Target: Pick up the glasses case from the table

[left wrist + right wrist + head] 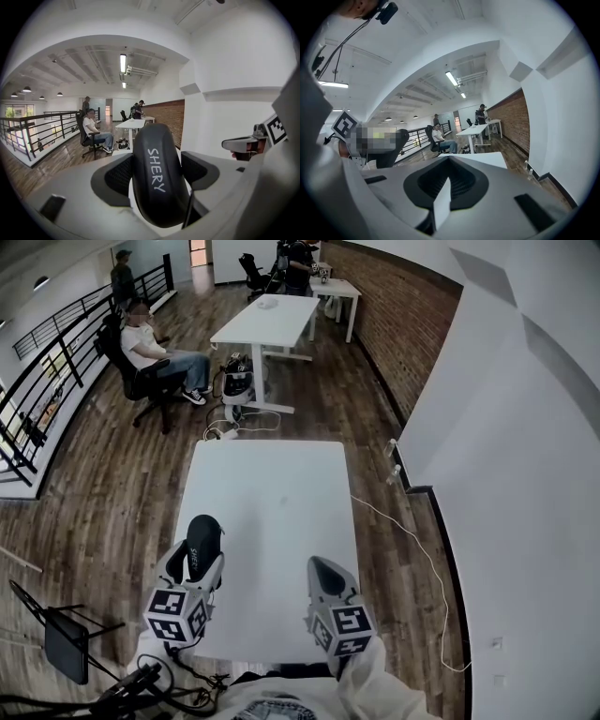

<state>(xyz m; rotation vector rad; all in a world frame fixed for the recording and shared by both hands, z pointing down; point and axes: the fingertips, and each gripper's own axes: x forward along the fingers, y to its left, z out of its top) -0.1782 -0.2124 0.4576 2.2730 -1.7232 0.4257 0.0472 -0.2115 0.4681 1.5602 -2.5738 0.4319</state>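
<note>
White worktop (281, 493) lies under both of your grippers. Your left gripper (199, 563) has its jaws clamped on the black glasses case (157, 173), which stands on end between them, white lettering toward the camera, over the worktop's near left part. Your right gripper (445, 187), near it on the right, has its jaws together with nothing between them. Beyond the worktop's far edge, wood floor (122, 512) runs to a second white table (267, 320). A person (150, 345) sits at the left, and a brick wall (394, 329) lines the right side.
</note>
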